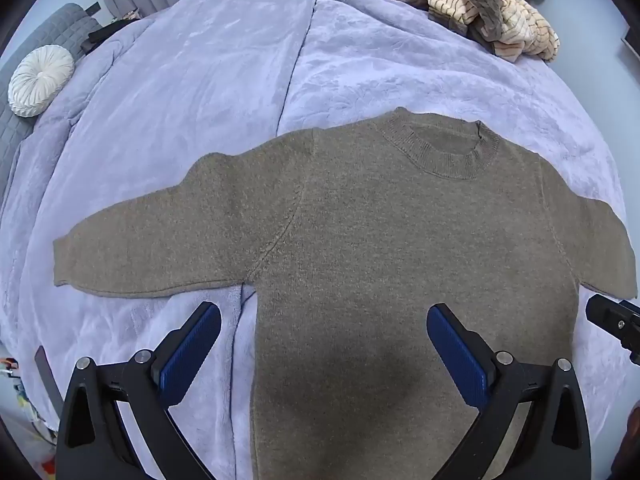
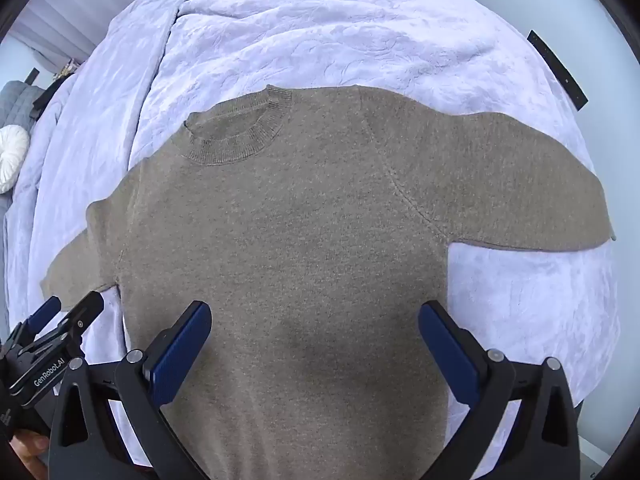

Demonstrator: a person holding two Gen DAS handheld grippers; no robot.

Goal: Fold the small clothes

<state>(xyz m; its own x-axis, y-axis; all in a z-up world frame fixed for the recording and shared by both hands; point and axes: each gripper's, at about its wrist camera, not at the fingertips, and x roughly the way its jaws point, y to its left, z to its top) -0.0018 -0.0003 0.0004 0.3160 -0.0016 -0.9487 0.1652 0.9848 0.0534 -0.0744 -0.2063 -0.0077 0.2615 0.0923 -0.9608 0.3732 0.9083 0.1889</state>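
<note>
Brown sweater (image 1: 360, 240) flat on lilac blanket (image 1: 200, 80), collar toward 12 o'clock; left gripper (image 1: 324, 320) and right gripper (image 2: 314, 318) above it, fingers apart, nothing held

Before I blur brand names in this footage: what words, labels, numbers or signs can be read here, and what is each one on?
"GenRobot.AI": white lettering on the black body of the left gripper, seen at the lower left of the right wrist view.
Nothing readable shows on the brown sweater, the lavender blanket or the pile of clothes.
The dark strip at the right edge bears small pale marks, too small to read.
</note>
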